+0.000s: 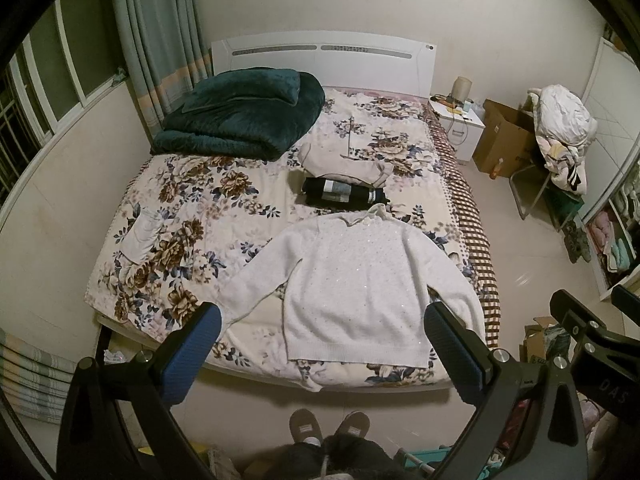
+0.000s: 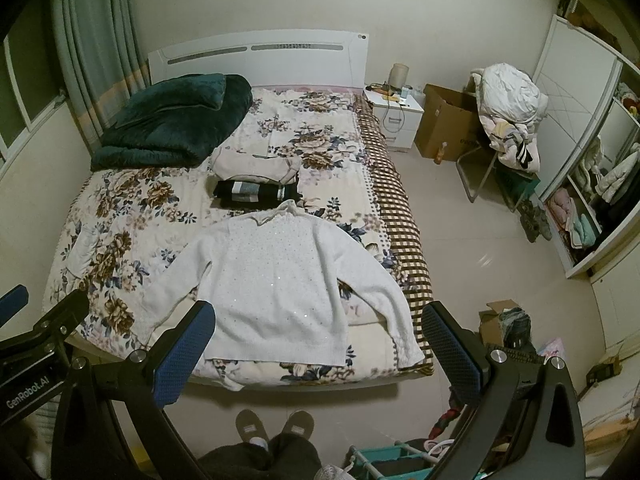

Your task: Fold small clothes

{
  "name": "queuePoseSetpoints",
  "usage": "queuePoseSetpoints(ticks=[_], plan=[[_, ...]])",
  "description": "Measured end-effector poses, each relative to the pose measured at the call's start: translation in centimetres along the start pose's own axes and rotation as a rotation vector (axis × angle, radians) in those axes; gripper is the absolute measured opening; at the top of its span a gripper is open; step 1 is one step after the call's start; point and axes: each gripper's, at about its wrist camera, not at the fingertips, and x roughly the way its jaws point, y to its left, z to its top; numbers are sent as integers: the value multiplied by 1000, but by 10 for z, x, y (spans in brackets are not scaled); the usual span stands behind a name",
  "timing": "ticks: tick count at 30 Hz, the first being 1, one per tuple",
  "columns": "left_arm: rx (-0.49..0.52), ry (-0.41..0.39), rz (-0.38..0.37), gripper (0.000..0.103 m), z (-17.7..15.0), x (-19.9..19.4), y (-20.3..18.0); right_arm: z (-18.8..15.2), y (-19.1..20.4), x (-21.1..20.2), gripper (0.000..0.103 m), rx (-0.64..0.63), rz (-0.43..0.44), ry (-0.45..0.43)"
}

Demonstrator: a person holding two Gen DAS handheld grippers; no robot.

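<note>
A white knitted sweater (image 1: 352, 280) lies flat and face up on the floral bed (image 1: 180, 220), sleeves spread, hem toward me; it also shows in the right wrist view (image 2: 276, 280). Behind it lie a folded dark striped garment (image 1: 344, 194) (image 2: 256, 192) and a folded cream garment (image 1: 344, 160) (image 2: 256, 166). My left gripper (image 1: 324, 344) is open and empty, held above the foot of the bed near the sweater's hem. My right gripper (image 2: 320, 340) is open and empty at the same height, and shows at the right edge of the left wrist view (image 1: 592, 332).
A dark green blanket (image 1: 240, 116) is piled at the head of the bed on the left. A white nightstand (image 2: 396, 116), a cardboard box (image 2: 448, 128) and a chair heaped with clothes (image 2: 508, 120) stand to the right. My slippered feet (image 2: 276, 428) are on the floor at the bed's foot.
</note>
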Motion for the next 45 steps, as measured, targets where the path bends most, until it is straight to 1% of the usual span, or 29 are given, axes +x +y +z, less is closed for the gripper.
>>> queuePoseSetpoints(ticks=[22, 45], plan=[[-2, -8, -4, 103, 0, 0, 0, 12, 10, -15, 103, 4, 0, -11], [-5, -12, -7, 103, 0, 0, 0, 10, 9, -15, 103, 3, 2, -19]])
